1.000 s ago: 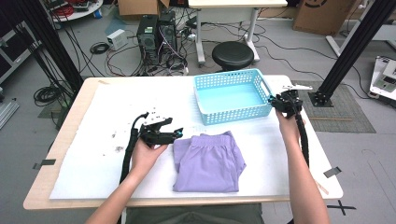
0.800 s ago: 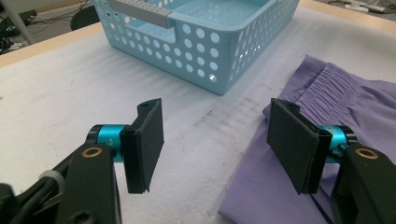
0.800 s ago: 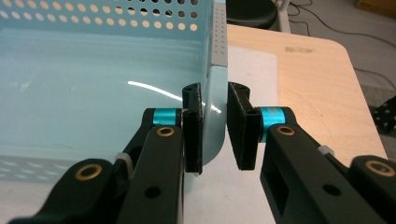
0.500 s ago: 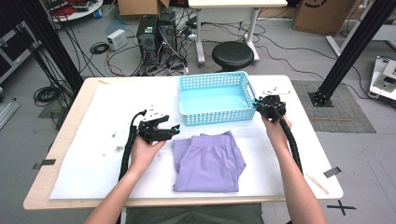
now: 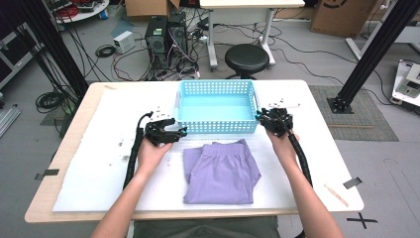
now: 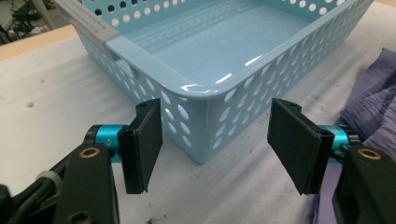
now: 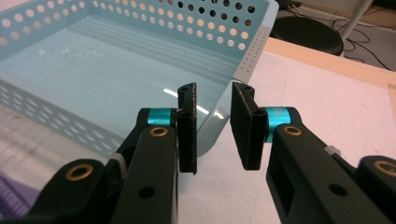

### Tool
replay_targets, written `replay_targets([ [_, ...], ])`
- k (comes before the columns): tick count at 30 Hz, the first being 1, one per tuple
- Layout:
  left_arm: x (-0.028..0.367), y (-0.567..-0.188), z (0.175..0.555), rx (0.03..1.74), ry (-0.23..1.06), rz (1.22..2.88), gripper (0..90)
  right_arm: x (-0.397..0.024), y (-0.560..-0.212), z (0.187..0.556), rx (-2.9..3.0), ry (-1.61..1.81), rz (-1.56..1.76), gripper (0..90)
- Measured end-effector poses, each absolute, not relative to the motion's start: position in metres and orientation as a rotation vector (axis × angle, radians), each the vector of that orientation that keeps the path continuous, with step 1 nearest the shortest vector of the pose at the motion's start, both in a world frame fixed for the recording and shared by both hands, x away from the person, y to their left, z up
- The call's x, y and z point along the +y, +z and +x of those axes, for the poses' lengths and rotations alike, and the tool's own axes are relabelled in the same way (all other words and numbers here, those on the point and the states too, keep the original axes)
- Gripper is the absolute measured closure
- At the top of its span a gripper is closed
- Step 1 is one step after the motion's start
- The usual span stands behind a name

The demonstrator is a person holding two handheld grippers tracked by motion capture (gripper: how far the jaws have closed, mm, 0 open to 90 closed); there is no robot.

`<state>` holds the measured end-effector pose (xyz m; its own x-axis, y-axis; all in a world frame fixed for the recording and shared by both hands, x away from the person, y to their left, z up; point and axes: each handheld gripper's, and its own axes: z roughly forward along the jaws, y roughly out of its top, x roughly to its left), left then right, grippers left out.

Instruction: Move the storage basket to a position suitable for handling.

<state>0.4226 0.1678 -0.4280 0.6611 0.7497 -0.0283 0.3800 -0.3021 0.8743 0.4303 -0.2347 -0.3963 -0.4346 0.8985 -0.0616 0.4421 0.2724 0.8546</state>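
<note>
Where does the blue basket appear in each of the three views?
High view: blue basket at the table's middle, far side.
Left gripper view: upper middle, its near corner between the open left claw.
Right gripper view: upper left.
Shared landmark: the basket's round wall holes.

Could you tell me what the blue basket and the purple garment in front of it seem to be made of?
Blue basket: likely moulded plastic, glossy; it shows bright highlights and regular punched holes. Purple garment: soft woven or knit fabric, matte, with folds and a gathered waistband; the exact fibre is unclear.
</note>
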Motion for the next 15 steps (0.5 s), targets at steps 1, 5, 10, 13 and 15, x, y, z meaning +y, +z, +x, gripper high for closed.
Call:
replay_targets([
  [1,0.168,-0.428,0.423,0.886,0.485,1.919,35.6,-0.235,-0.396,0.43,1.995,1.076,1.203,72.7],
  [5,0.169,-0.428,0.424,0.877,0.498,1.901,35.6,-0.246,-0.394,0.423,1.939,1.202,1.151,43.0],
  [10,0.171,-0.43,0.426,0.879,0.497,1.873,35.6,-0.257,-0.398,0.42,2.007,1.263,1.094,33.5],
  [13,0.17,-0.431,0.428,0.883,0.513,1.859,35.5,-0.256,-0.41,0.424,2.103,1.207,1.091,31.4],
  [15,0.169,-0.432,0.428,0.878,0.509,1.85,34.5,-0.255,-0.414,0.425,2.142,1.192,1.075,31.4],
])
